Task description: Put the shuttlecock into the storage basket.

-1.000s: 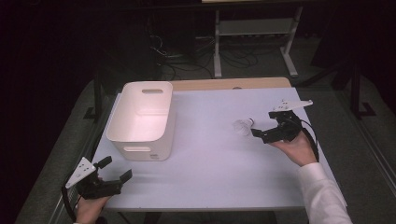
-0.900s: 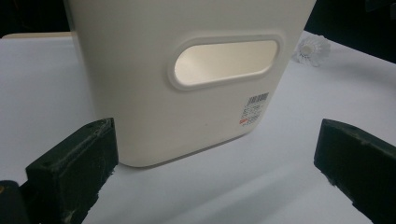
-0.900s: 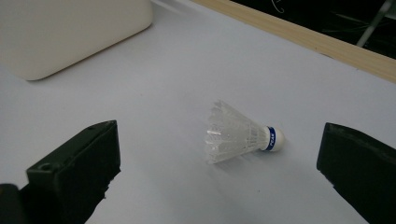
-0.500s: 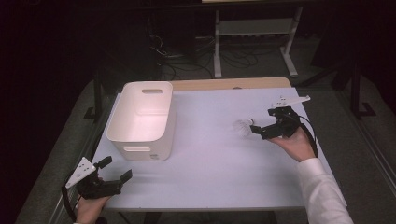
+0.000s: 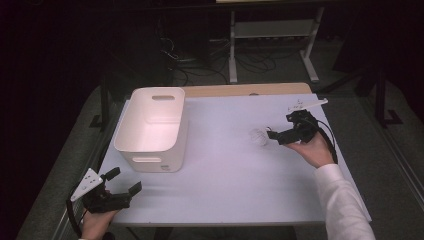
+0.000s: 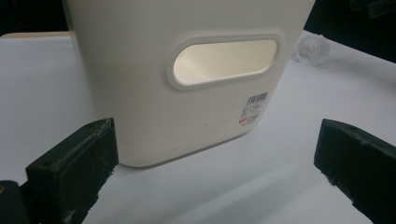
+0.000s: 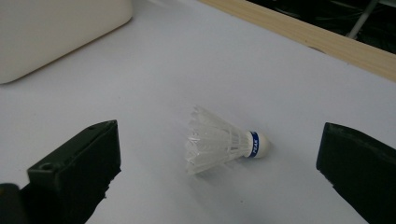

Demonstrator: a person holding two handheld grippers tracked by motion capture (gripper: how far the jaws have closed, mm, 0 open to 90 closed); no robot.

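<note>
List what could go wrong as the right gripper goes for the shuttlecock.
The shuttlecock lies on its side between the open right gripper; closing on the feather skirt may crush it. It is light and round, so a nudging jaw might roll it away. The bin is far off, so a loose grip risks a drop.

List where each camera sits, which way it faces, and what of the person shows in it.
High view: above the person's side, looking forward and down on the table; both forearms, left gripper and right gripper show.
Left gripper view: rides the left gripper, open jaws facing the white bin.
Right gripper view: rides the right gripper, open jaws facing the shuttlecock, lying on its side.
Shared: all three views show the bin and the shuttlecock.
</note>
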